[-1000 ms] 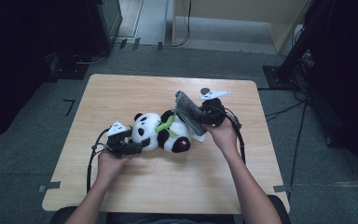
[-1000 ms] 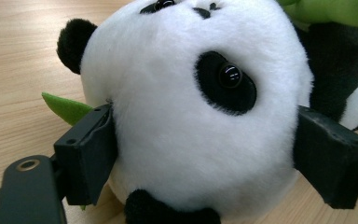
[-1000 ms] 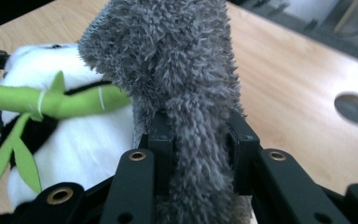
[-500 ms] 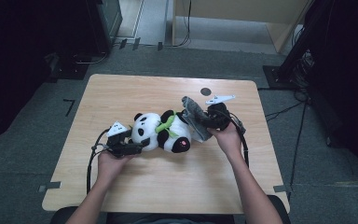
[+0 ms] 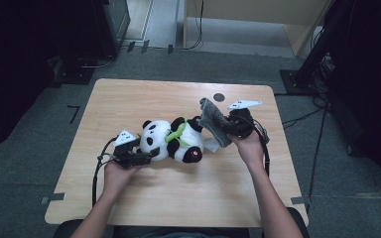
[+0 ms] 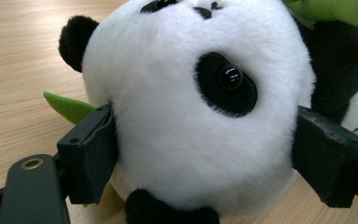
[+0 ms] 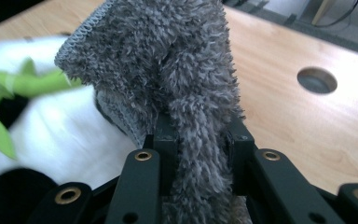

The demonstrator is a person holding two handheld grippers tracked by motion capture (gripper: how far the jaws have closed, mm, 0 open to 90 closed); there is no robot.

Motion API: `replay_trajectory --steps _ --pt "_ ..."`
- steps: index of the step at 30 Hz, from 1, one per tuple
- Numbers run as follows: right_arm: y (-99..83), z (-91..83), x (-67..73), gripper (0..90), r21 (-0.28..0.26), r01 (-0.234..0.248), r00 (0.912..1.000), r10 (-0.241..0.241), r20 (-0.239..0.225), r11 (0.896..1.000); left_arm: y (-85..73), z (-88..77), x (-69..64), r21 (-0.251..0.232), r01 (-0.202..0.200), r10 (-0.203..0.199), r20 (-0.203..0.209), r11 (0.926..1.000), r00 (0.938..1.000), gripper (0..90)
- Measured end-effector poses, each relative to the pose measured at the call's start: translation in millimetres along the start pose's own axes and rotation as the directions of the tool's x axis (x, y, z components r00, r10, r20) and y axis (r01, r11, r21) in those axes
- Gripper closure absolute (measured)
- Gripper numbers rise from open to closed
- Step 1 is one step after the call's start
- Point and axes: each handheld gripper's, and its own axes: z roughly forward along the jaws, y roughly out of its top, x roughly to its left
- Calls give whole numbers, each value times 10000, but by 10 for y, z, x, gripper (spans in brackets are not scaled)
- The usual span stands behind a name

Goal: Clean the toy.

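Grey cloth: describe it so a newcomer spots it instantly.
On the light wooden table, look right of the black-and-white plush panda lying mid-table. The fluffy grey terry cloth sticks up from the right gripper, pinched between its jaws. It is the only grey, shaggy item there.

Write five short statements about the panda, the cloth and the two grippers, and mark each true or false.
1. The left gripper clamps the toy panda by its head. True.
2. The right gripper is empty. False: its jaws pinch a grey cloth.
3. The panda stands upright on its feet. False: in the high view it lies on its side on the table.
4. Green leaves sit at the panda's neck. True.
5. The grey cloth lies flat on the table. False: it is held up off the table, beside the panda's body.
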Motion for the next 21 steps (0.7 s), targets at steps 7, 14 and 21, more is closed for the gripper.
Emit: replay_trajectory --steps 7,14,21 --pt "299 -3 193 724 -542 328 9975 -360 -608 9980 -5 -1 -11 -42 6 -6 -42 10000 10000 155" --pt "364 280 323 717 35 624 9938 -619 -921 9980 -6 -5 -20 60 -101 102 -105 9999 9999 171" --pt "304 370 273 689 243 620 9957 -602 -698 9978 -2 -1 -24 70 -45 46 -166 10000 9999 173"
